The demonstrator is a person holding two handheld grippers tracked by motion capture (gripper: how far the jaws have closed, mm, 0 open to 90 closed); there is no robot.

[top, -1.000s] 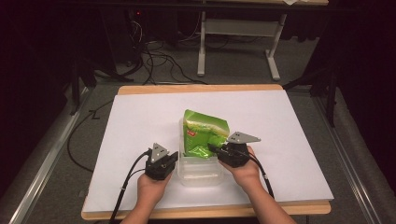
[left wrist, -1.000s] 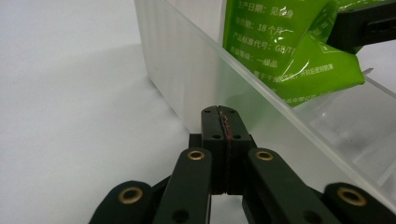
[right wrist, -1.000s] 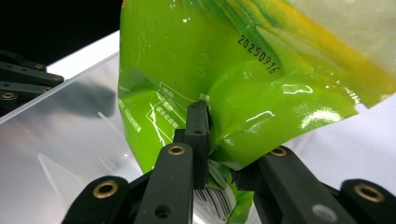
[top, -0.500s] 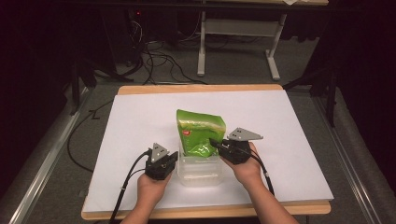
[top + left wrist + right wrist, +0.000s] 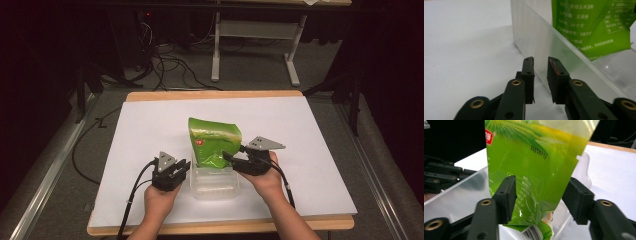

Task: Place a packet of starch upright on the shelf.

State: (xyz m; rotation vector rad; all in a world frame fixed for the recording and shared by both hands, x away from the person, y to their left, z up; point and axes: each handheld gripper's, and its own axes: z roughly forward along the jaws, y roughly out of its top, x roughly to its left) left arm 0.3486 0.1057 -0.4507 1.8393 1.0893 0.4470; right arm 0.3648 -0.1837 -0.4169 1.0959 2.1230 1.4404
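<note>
Two hand-held grippers work at a clear rectangular plastic container point(image 5: 214, 181) on the white-covered table point(image 5: 310, 145), and what has changed over the last second is the glossy green foil pouch point(image 5: 214, 142): a second ago it leaned toward the right gripper with its top edge tilted over, and now it stands taller and more squarely over the container, its lower end down inside the clear walls. The right gripper point(image 5: 235, 160) has shifted slightly with it. In the right gripper view that gripper's jaws straddle the pouch's point(image 5: 534, 170) lower half; the left jaw presses against the foil, while the right jaw stands a little off the pouch's edge, so the grip looks loose or partly released rather than firm. The left gripper point(image 5: 181, 170) sits just beside the container's left wall, where it also was a second ago; in its own view the jaws point(image 5: 541, 65) stand slightly parted with nothing between them, close to the clear wall point(image 5: 554, 47) but not clamped on it, so it seems to brace rather than hold. Judging from this, the pouch is being stood up and lowered into the container, and the work is well along: the bottom is in, the top half projects above the rim. The likely next need is to push it down or let go without the tall pouch tipping the light container.
</note>
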